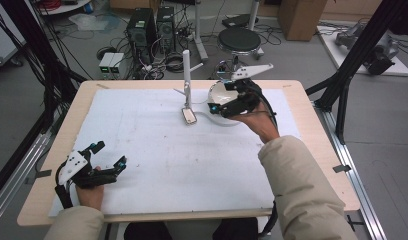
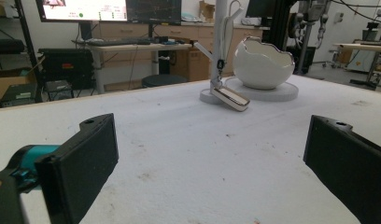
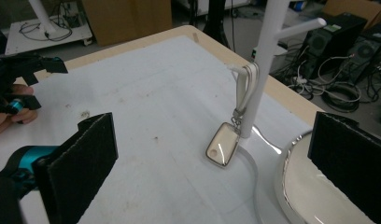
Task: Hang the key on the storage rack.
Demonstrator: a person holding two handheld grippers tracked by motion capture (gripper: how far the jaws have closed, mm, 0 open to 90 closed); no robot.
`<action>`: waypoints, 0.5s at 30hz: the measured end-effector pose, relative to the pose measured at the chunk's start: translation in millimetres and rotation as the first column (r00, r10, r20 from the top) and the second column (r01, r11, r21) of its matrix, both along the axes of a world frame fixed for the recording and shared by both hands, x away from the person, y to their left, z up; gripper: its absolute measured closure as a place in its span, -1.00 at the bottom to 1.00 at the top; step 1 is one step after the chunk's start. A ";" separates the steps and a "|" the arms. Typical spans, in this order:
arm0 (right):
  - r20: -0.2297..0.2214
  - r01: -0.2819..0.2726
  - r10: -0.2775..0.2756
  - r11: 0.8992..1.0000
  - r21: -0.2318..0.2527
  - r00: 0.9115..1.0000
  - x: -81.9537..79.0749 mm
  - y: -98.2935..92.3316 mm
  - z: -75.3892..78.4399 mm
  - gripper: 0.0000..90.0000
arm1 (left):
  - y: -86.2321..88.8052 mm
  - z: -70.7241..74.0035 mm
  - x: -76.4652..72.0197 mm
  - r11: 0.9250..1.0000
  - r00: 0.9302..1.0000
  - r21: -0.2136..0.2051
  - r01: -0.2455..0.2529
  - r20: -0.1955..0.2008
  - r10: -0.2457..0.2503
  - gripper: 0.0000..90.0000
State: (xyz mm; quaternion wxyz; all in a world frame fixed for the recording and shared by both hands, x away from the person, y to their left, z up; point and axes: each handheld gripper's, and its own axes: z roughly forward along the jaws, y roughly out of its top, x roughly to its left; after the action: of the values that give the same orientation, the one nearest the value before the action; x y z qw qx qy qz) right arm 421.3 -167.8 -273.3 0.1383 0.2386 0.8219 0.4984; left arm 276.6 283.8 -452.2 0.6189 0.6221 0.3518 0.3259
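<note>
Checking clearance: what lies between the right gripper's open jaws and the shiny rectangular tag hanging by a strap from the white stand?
Only bare white table cover, seen in the right gripper view.

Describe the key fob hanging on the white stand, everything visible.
The key fob is a small rounded rectangle, cream face in a shiny metal rim, with a small hole near its lower end. A metal ring joins it to a white strap looped over a peg of the white stand. It hangs tilted, low against the pole, its lower end at the stand's base.
</note>
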 end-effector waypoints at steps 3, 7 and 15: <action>0.024 0.022 -0.023 0.999 0.024 0.999 -13.8 -21.4 -9.6 -0.99 | -0.1 0.0 -0.1 1.000 1.000 0.003 0.002 0.001 -0.002 -0.92; 0.041 0.030 -0.032 0.998 0.060 0.999 -29.3 -45.8 -23.7 -0.99 | -0.5 0.2 0.2 1.000 1.000 0.004 0.001 -0.004 -0.001 -0.92; 0.088 0.059 -0.073 0.987 0.152 0.993 -58.2 -92.7 -61.0 -0.99 | -1.0 0.3 0.2 1.000 1.000 0.012 0.000 -0.004 0.000 -0.92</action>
State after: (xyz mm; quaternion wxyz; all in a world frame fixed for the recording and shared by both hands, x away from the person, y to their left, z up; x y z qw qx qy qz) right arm 363.1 -260.5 -334.4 0.1746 0.2519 0.7665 0.5643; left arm 276.8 282.7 -451.9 0.6144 0.6265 0.3511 0.3267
